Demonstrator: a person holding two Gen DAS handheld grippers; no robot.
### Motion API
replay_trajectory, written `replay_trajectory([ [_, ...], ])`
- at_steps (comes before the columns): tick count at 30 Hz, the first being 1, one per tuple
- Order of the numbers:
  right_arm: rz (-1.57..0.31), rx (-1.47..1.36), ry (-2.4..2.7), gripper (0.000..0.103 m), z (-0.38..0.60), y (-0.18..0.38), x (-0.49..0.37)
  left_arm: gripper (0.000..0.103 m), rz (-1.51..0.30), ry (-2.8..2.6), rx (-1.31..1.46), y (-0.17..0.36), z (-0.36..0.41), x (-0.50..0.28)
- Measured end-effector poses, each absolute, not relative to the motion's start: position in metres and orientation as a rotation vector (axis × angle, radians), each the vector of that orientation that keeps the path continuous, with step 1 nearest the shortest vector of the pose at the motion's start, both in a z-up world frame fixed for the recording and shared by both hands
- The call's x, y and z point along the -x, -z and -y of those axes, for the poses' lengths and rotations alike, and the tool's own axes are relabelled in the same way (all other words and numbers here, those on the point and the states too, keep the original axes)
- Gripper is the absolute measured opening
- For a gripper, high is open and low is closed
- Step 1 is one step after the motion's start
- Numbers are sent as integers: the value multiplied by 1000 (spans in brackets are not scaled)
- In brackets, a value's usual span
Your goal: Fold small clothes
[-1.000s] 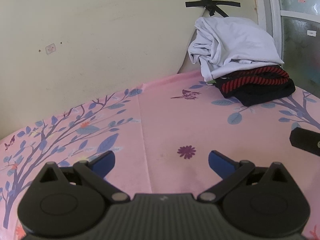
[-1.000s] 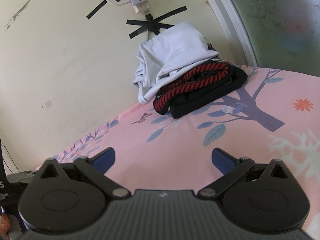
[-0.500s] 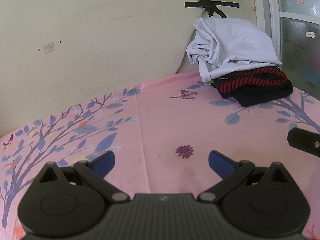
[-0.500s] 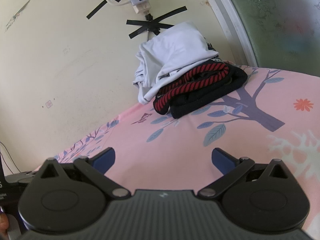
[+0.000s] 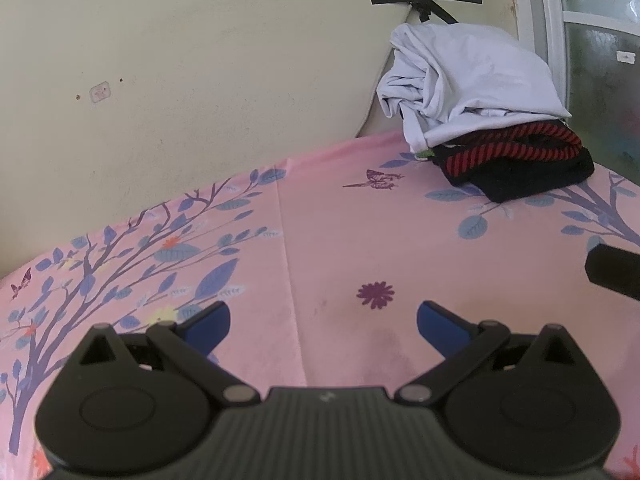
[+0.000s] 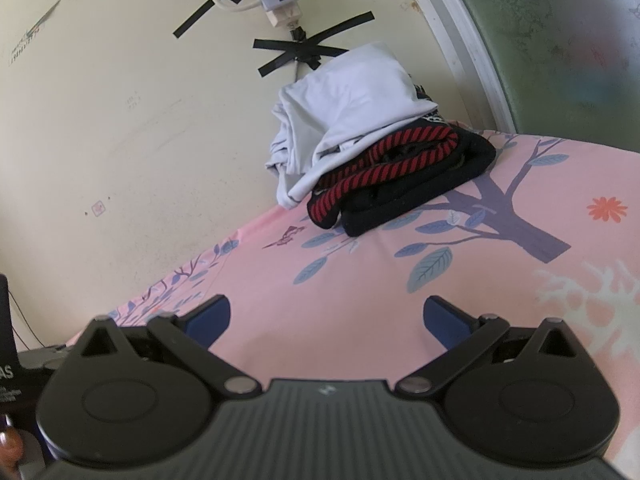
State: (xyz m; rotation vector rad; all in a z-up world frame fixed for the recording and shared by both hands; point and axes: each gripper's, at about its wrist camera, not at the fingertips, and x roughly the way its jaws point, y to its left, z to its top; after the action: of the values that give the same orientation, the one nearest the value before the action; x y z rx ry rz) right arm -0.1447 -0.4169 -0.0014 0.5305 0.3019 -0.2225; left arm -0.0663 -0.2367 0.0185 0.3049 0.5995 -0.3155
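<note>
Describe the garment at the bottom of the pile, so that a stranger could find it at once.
Look at the far corner of the pink sheet, where wall meets window frame. A small clothes pile sits there, white garment on top. The black garment lies lowest, under the red-and-black striped piece.
</note>
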Motion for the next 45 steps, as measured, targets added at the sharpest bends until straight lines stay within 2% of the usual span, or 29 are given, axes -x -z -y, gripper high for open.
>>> replay_trajectory([
  [45,-307,-533,221,97,416,2,143,103,-626,280,-325,-16,235,61],
])
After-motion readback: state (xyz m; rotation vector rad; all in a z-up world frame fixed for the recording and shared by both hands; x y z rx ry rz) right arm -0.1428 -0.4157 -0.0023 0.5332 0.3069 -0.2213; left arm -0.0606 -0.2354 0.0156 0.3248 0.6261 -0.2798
